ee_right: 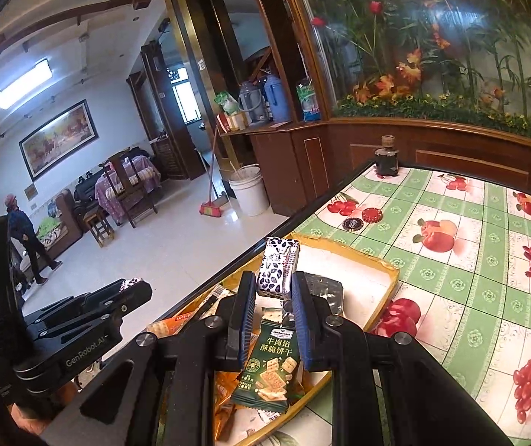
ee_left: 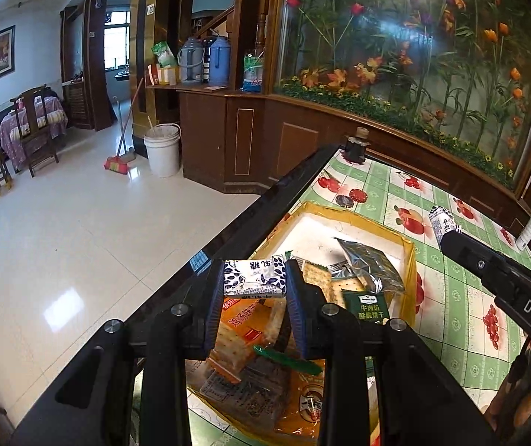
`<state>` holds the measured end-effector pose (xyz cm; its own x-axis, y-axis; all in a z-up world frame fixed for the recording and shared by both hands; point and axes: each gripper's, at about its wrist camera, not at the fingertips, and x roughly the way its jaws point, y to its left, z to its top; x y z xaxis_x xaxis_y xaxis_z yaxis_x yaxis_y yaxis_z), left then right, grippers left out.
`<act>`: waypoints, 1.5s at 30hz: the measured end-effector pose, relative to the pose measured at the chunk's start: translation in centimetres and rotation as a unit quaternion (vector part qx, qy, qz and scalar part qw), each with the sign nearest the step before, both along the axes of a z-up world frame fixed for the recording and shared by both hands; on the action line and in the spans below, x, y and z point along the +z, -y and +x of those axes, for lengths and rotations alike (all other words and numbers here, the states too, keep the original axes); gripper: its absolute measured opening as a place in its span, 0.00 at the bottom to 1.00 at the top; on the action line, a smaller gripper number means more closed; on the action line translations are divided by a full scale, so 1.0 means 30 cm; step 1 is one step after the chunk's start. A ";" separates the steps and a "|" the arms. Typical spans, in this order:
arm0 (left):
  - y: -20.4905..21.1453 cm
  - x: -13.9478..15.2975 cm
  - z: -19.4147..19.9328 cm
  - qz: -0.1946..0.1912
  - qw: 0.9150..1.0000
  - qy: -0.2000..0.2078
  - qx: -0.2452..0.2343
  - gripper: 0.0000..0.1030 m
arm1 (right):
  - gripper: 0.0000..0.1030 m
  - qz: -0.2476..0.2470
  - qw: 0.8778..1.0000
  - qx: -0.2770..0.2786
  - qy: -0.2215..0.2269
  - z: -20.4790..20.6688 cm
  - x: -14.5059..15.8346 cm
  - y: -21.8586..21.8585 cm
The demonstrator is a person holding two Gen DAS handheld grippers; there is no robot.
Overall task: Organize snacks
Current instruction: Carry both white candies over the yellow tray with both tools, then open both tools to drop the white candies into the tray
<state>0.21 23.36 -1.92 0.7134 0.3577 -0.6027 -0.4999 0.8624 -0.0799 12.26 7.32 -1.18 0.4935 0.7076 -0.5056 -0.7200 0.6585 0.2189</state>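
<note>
My left gripper point(ee_left: 255, 278) is shut on a white and blue patterned snack bar point(ee_left: 256, 278), held crosswise above a yellow-edged box point(ee_left: 354, 219) that holds several snack packets. My right gripper point(ee_right: 273, 290) is shut on a like white and blue bar point(ee_right: 278, 267), held upright above the same box point(ee_right: 376, 260). A green cracker packet point(ee_right: 271, 366) lies in the box below the right gripper; it also shows in the left wrist view point(ee_left: 365, 303). Orange cracker packets point(ee_left: 243, 330) and a silver packet point(ee_left: 371, 260) lie in the box. The right gripper and its bar point(ee_left: 442, 221) show at the right of the left wrist view.
The box sits on a table with a green fruit-print cloth point(ee_right: 469, 260), near its dark left edge point(ee_left: 265, 215). A dark jar point(ee_right: 386, 158) stands at the far corner, two round caps point(ee_right: 362, 219) near it. A person point(ee_right: 23, 234) stands far left; a white bucket point(ee_left: 162, 148) is on the floor.
</note>
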 end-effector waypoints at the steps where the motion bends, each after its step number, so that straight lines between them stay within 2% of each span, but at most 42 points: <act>1: -0.003 -0.004 0.002 -0.002 1.000 -0.001 0.000 0.28 | 0.19 -0.001 1.000 -0.001 -0.001 0.007 -0.005 -0.004; 5: -0.012 -0.025 0.016 -0.007 1.000 -0.010 0.000 0.28 | 0.19 -0.005 1.000 -0.002 -0.008 0.021 -0.021 -0.023; 13: -0.053 -0.093 0.045 -0.046 0.998 -0.031 -0.007 0.28 | 0.19 -0.012 0.999 -0.006 -0.032 0.085 -0.067 -0.063; 20: -0.020 -0.132 0.085 -0.049 0.997 -0.051 -0.029 0.28 | 0.19 -0.025 0.998 -0.005 -0.058 0.139 -0.140 -0.102; 30: 0.016 -0.141 0.139 -0.026 0.996 -0.065 -0.048 0.31 | 0.20 -0.046 0.996 -0.003 -0.078 0.185 -0.208 -0.149; 32: 0.028 -0.138 0.135 -0.003 0.997 -0.070 -0.040 0.45 | 0.23 -0.049 0.996 -0.004 -0.077 0.190 -0.216 -0.152; 33: 0.033 -0.136 0.132 0.009 0.997 -0.072 -0.034 0.66 | 0.23 -0.048 0.996 -0.004 -0.078 0.192 -0.217 -0.151; 34: 0.037 -0.132 0.124 0.018 0.997 -0.069 -0.028 0.81 | 0.27 -0.047 0.996 -0.004 -0.080 0.192 -0.217 -0.149; 35: 0.039 -0.125 0.112 0.023 0.998 -0.061 -0.025 0.82 | 0.32 -0.045 0.996 -0.006 -0.079 0.191 -0.215 -0.145; 36: 0.041 -0.117 0.102 0.024 0.998 -0.055 -0.024 0.82 | 0.43 -0.043 0.996 -0.008 -0.076 0.189 -0.211 -0.140; 37: 0.038 -0.112 0.098 0.022 0.998 -0.052 -0.025 0.82 | 0.50 -0.042 0.996 -0.010 -0.072 0.184 -0.205 -0.134; 45: 0.044 -0.046 0.059 0.018 0.999 -0.026 -0.019 0.82 | 0.52 -0.005 0.998 -0.018 -0.063 0.133 -0.132 -0.053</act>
